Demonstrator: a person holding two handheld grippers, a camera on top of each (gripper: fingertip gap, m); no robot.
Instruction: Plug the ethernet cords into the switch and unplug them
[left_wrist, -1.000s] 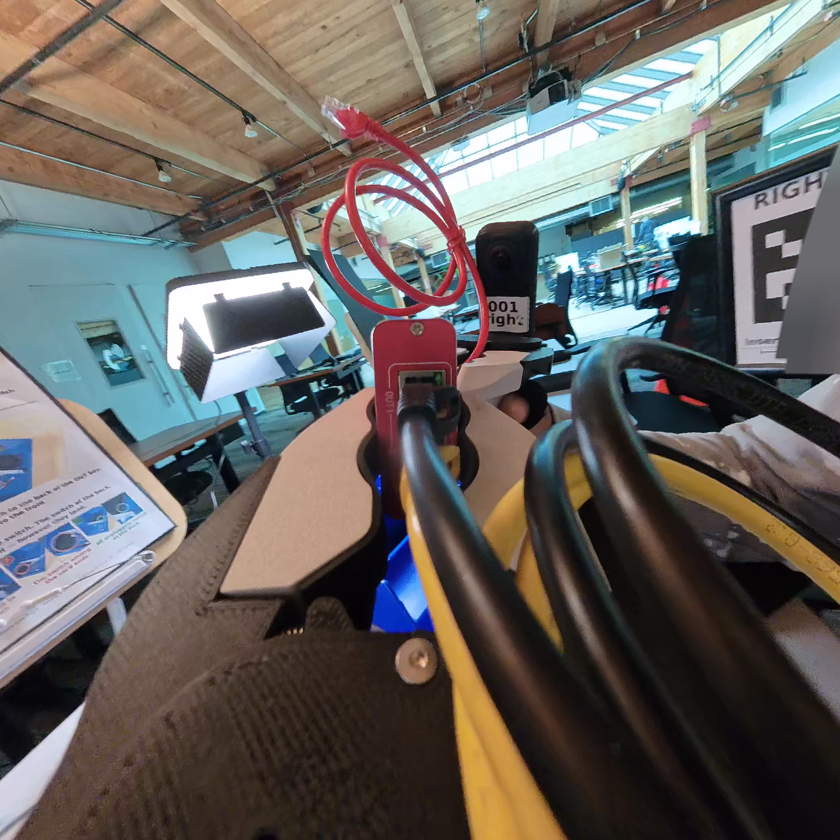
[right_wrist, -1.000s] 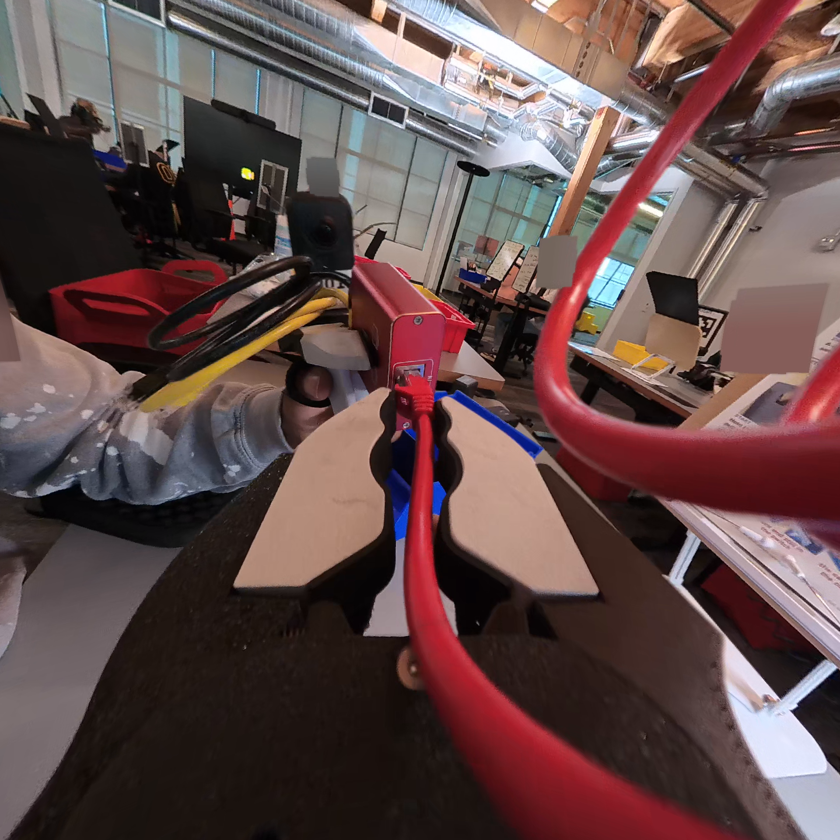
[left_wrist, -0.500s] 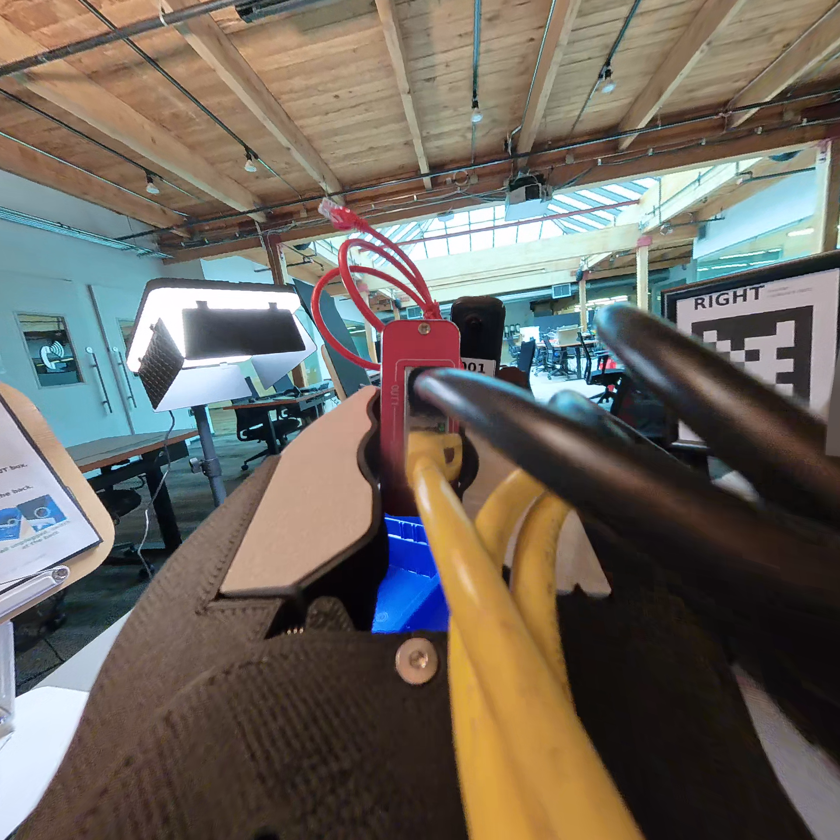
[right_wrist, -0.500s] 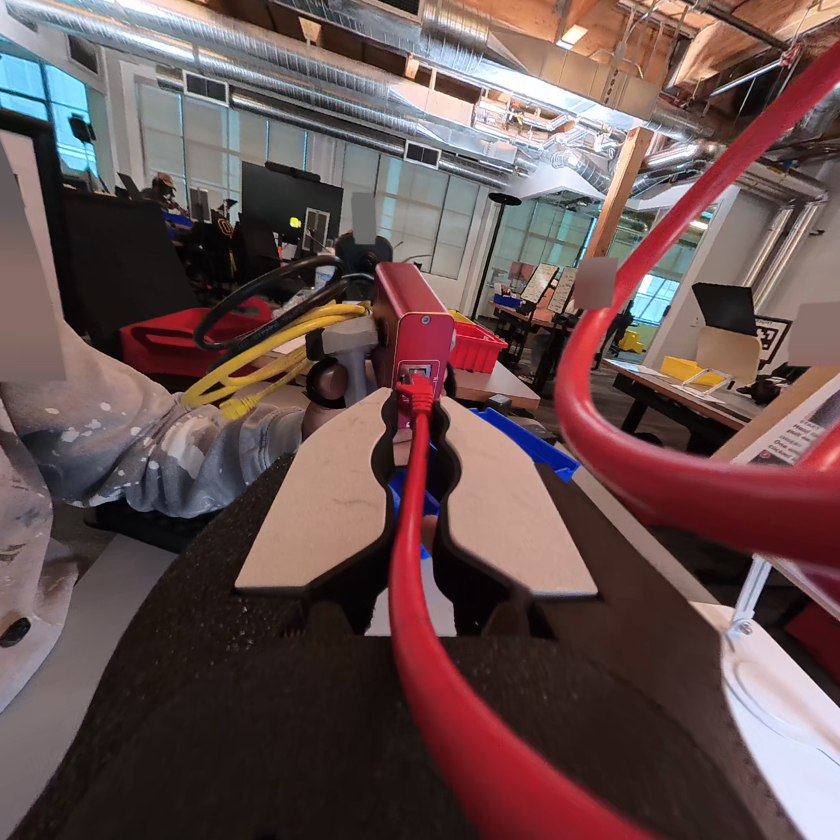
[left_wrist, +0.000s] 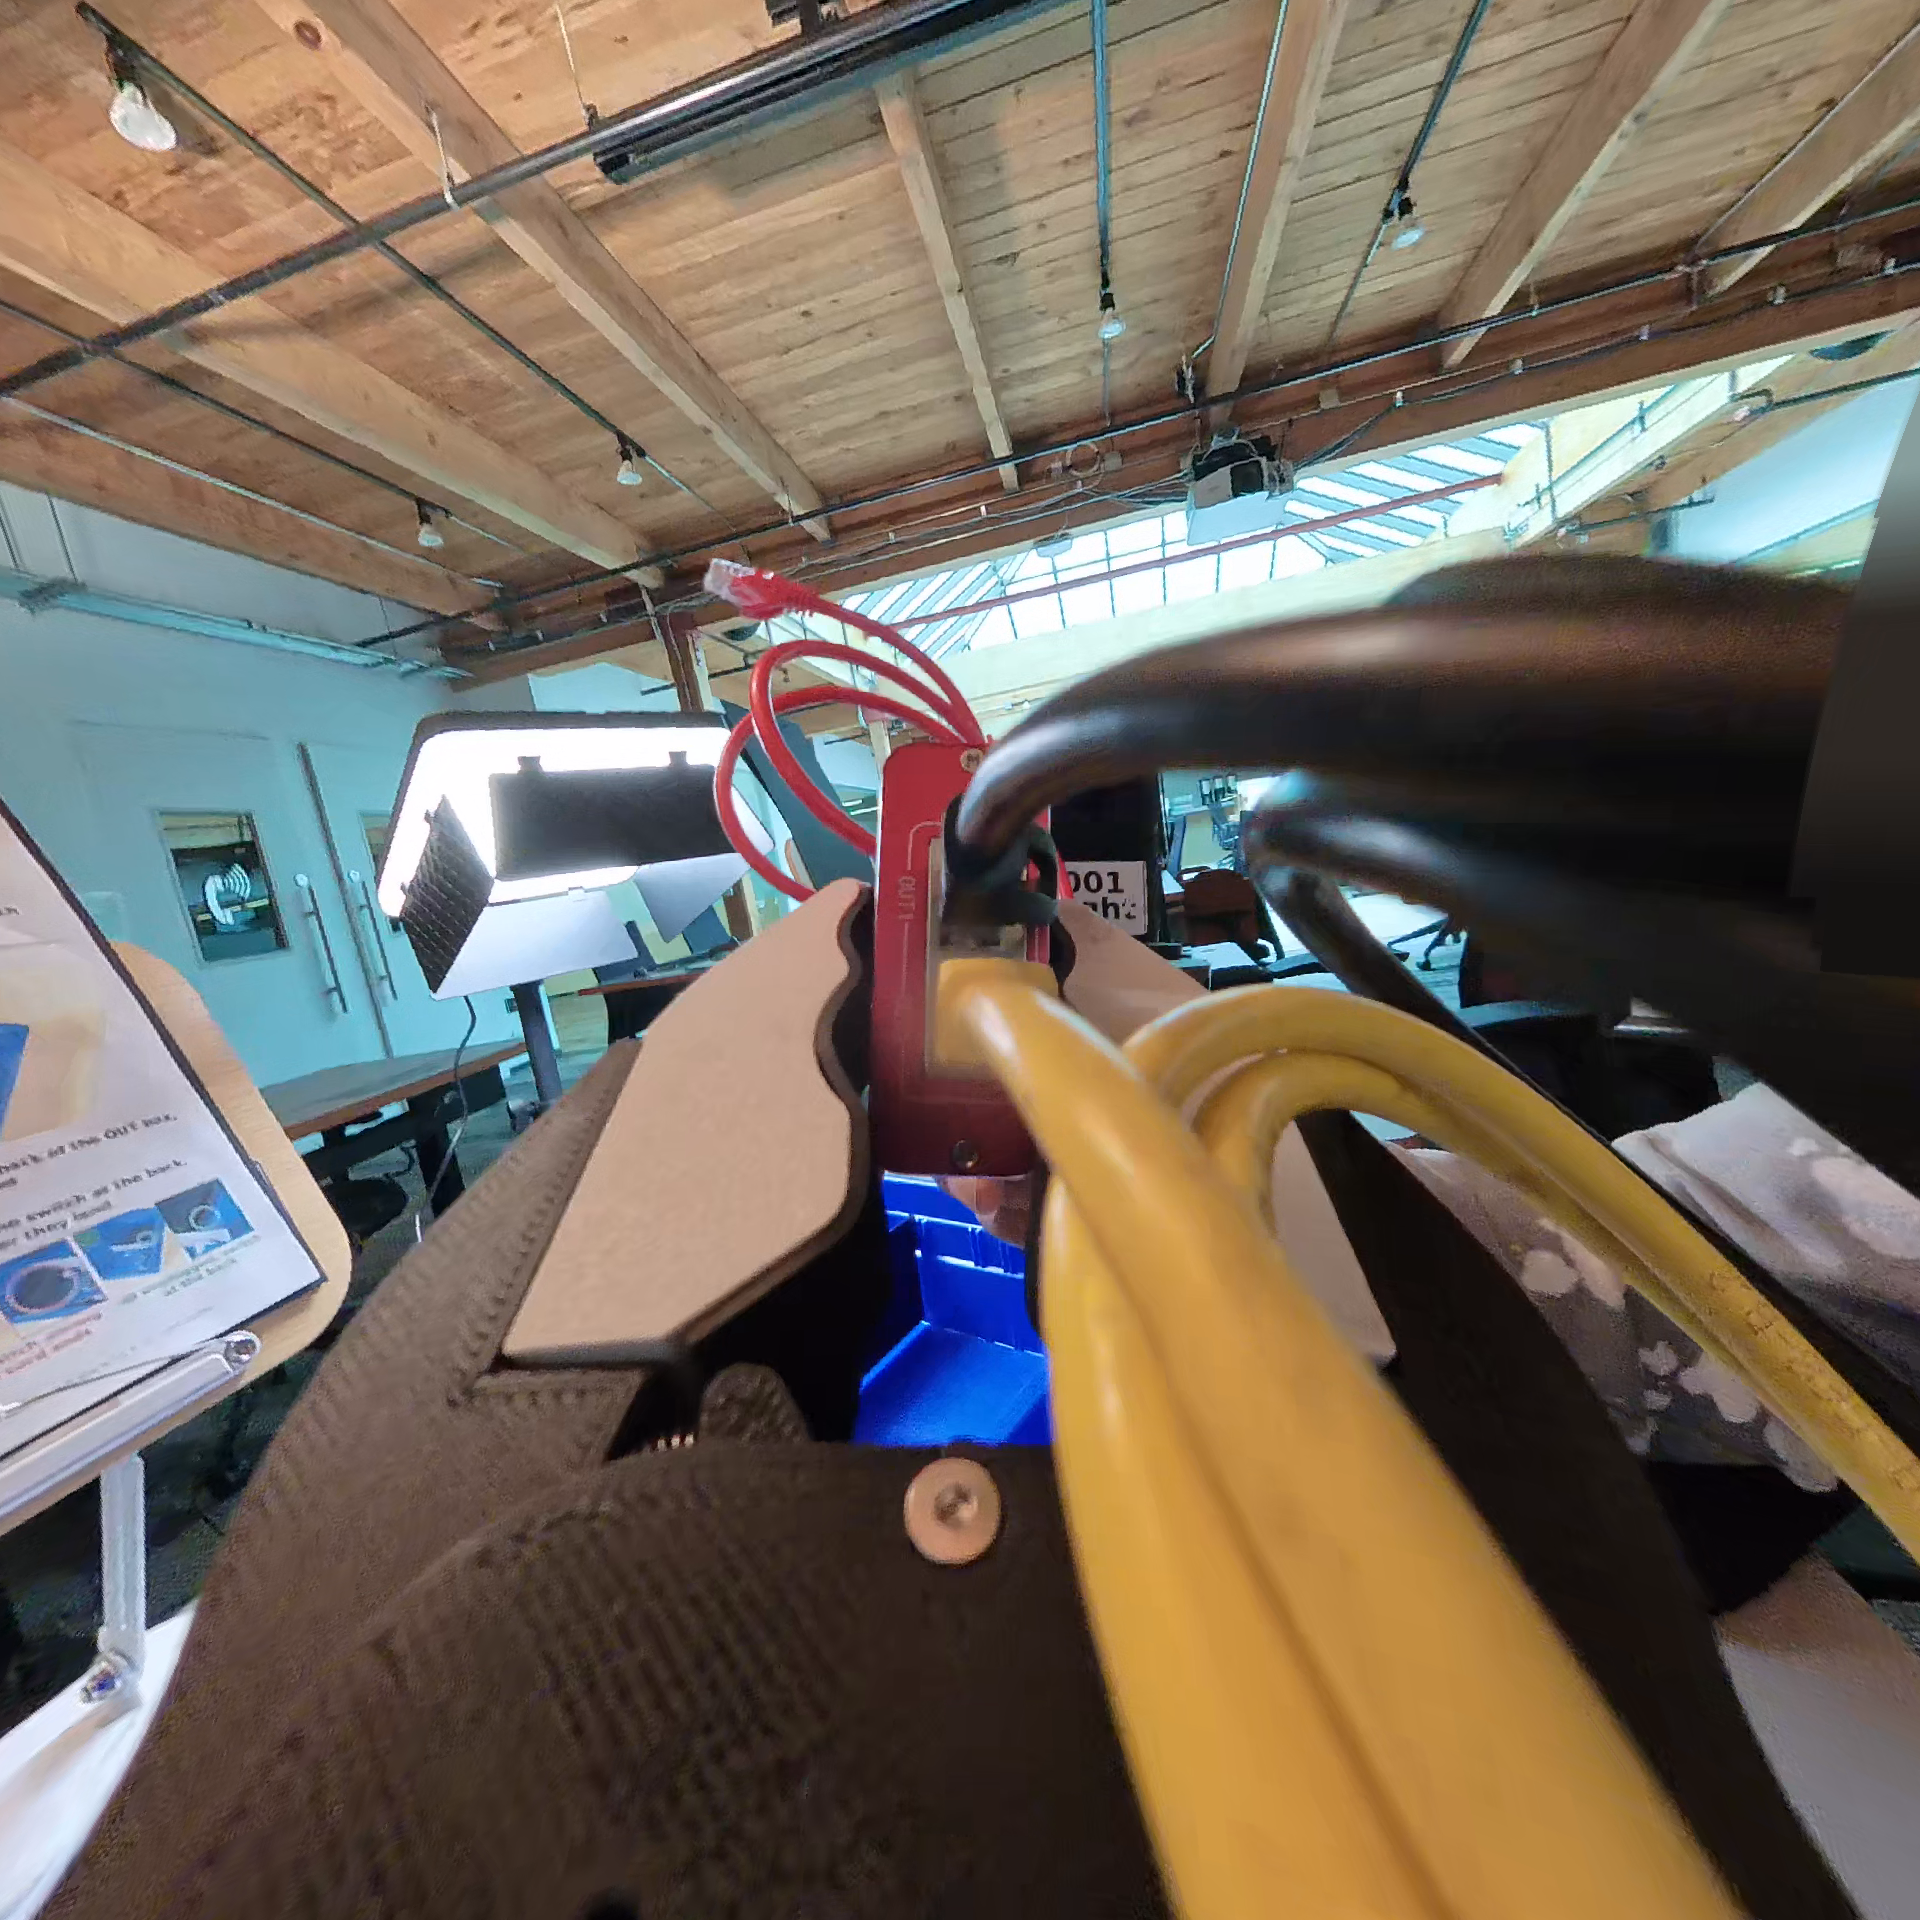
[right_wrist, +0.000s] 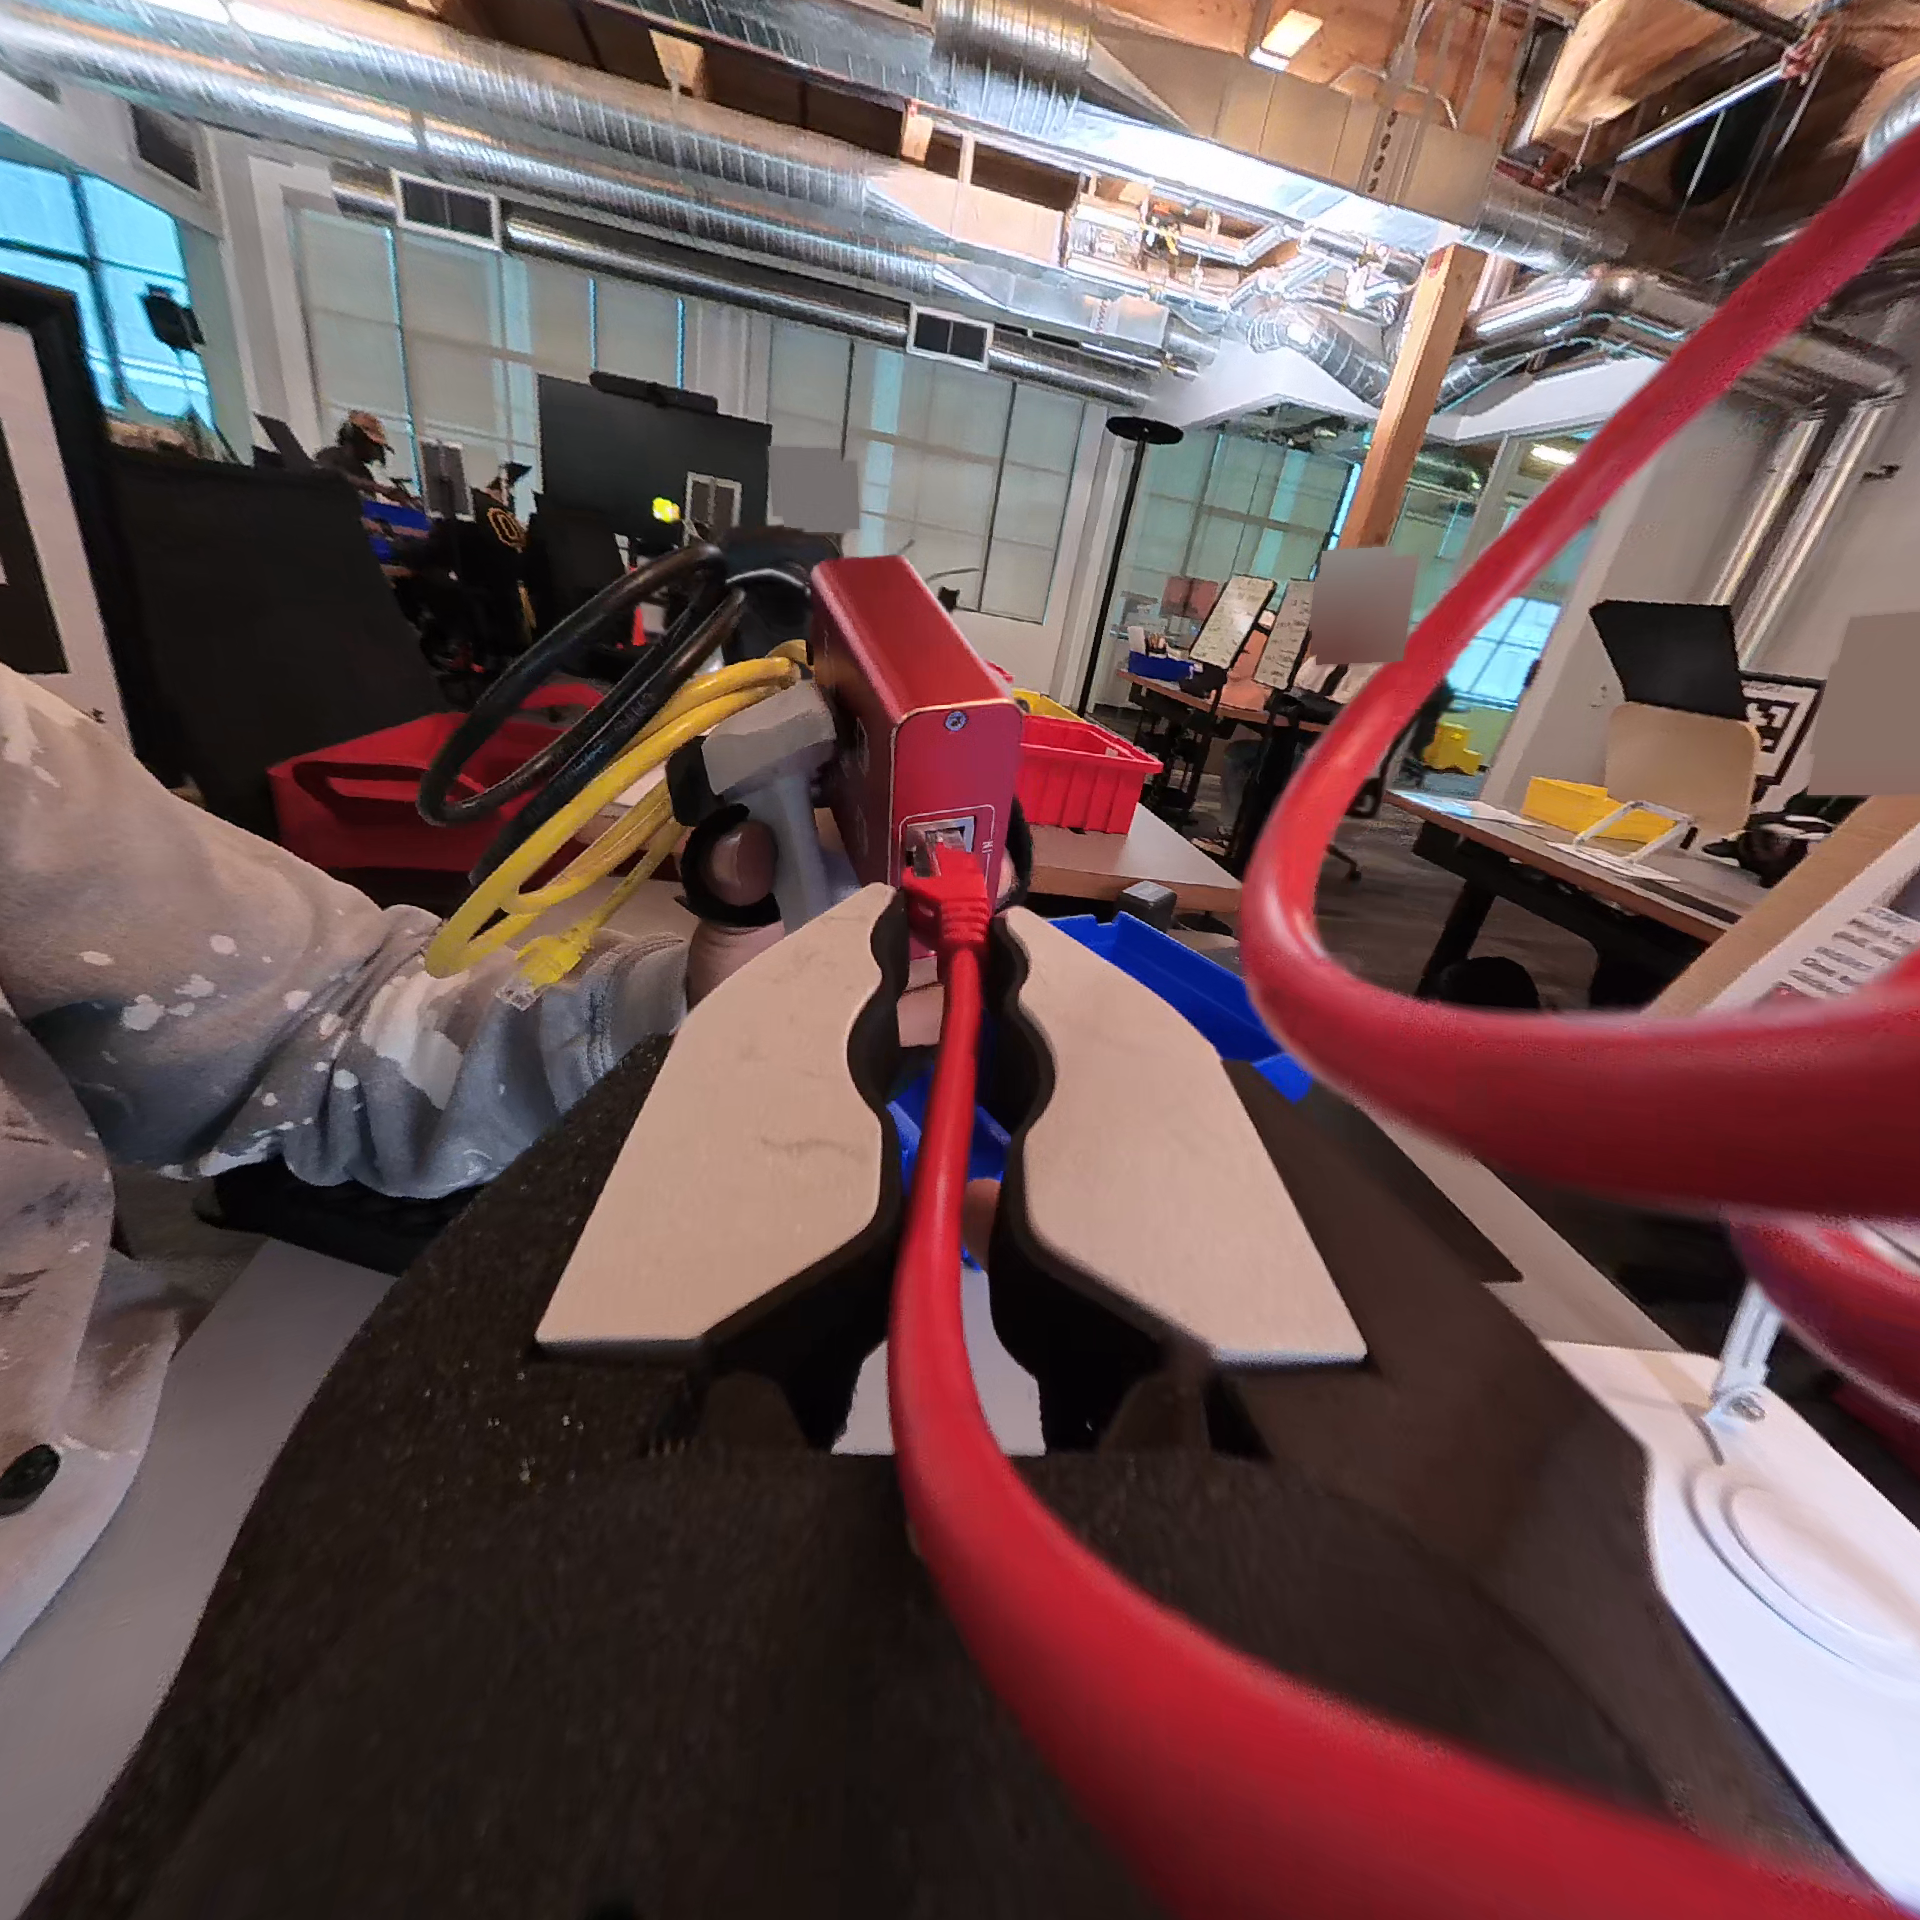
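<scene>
Currently 3 cords seated: yellow cord (left_wrist: 1195, 1299) and black cord (left_wrist: 1351, 665) ahead of left claw (left_wrist: 961, 1039), clenched on switch (left_wrist: 904, 987). Right claw (right_wrist: 948, 935) grasping red cord (right_wrist: 940, 1091) plug at port. Unplugging pending.

You'll find engraved lettering on the red switch (left_wrist: 904, 997), a printed white sticker (left_wrist: 1103, 896) just behind it, and a worded instruction sheet (left_wrist: 104, 1174) (left, on its stand).
</scene>
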